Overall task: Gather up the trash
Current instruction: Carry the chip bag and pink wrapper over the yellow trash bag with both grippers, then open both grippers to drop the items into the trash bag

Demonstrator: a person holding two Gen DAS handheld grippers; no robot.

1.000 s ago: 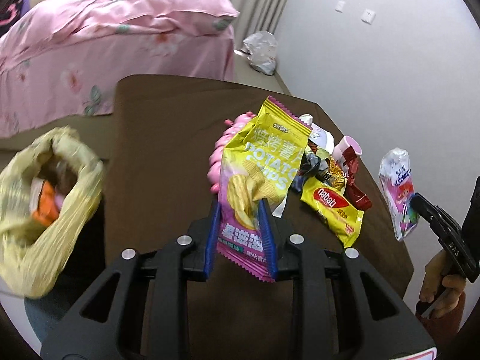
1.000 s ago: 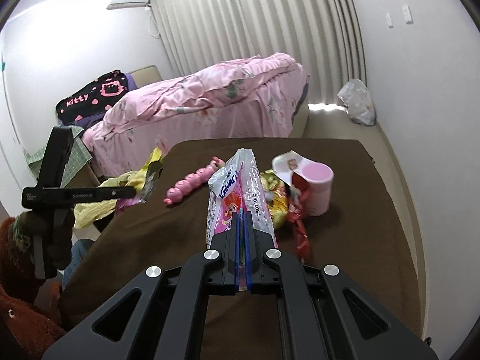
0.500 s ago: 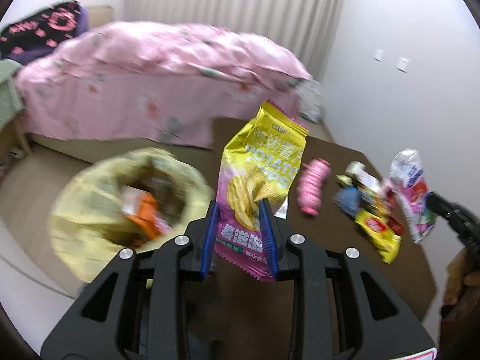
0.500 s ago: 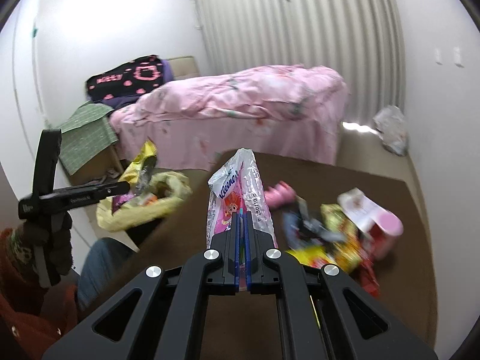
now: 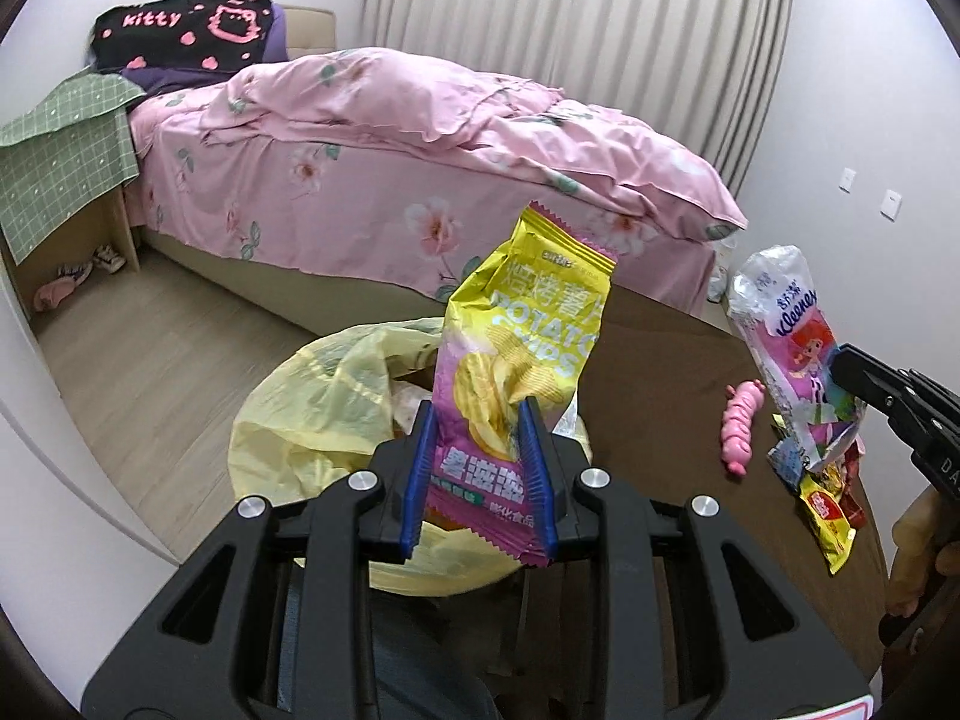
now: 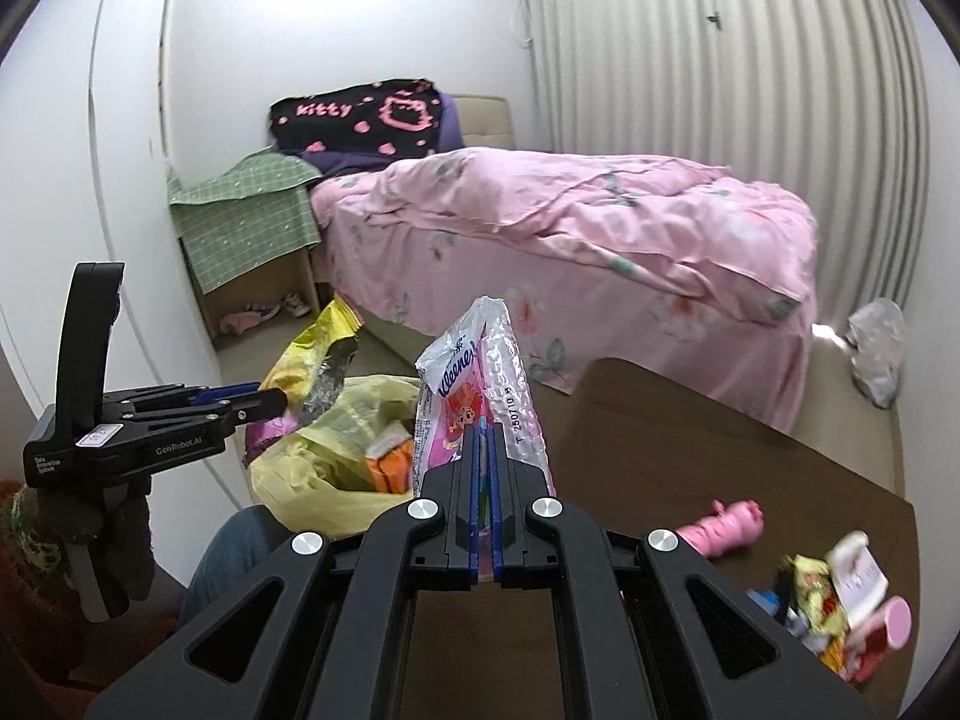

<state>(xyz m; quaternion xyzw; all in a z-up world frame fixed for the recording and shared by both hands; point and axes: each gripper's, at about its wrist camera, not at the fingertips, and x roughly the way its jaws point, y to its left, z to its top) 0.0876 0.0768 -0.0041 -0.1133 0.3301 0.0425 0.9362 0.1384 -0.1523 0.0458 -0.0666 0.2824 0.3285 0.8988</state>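
Gaping beside the brown surface (image 6: 690,438), the yellow trash bag (image 5: 324,414) sits under the potato chip bag (image 5: 516,372), which the left claw (image 5: 480,468) clamps by its lower end. The right claw (image 6: 483,480) is pinched tight on a Kleenex tissue pack (image 6: 480,384), just short of the bag. Released off-centre, either light wrapper could catch the slack rim and slide to the floor.

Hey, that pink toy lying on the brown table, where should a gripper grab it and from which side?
Grip the pink toy across its narrow middle, coming straight down from above. It lies flat and long on the table, with bare cloth on both long sides, so fingers fit either side. Avoid its right end, near the wrapper pile. Both grippers are full, so one must drop its load first.
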